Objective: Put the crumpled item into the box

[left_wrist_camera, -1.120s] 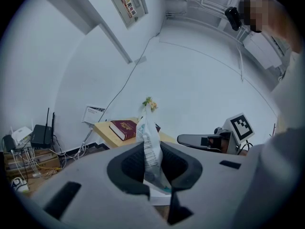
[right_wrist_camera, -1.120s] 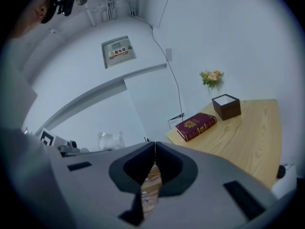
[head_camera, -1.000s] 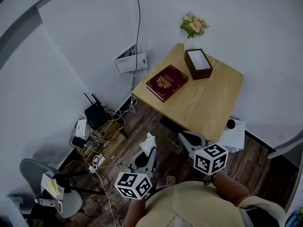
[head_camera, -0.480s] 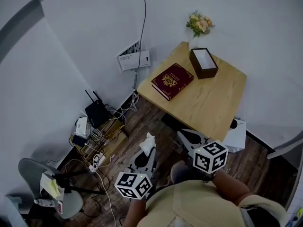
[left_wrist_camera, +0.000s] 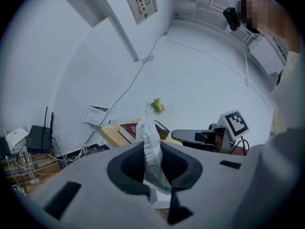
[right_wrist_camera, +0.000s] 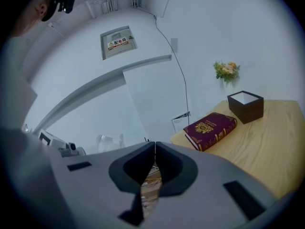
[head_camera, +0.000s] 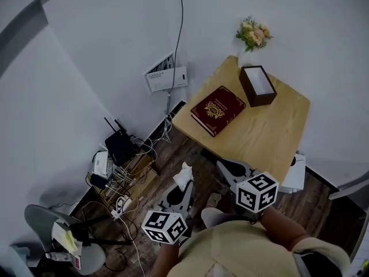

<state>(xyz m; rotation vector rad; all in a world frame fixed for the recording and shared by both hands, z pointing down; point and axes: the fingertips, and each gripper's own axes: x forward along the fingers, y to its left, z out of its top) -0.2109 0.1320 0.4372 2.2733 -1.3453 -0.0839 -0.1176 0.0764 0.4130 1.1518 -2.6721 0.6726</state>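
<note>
The crumpled wrapper (left_wrist_camera: 148,144) stands upright in the left gripper (head_camera: 183,186). Its long axis runs up and its thin top end leans a little forward, toward the wooden table (head_camera: 271,140). The pads pinch its lower part. It is thin wrinkled film, white with striped print. The left gripper points almost level, short of the table. The right gripper (head_camera: 226,167) is beside it, with its jaws pressed together on nothing. The dark rectangular box (head_camera: 258,85), open on top, sits at the table's far edge near a red book (head_camera: 218,109).
</note>
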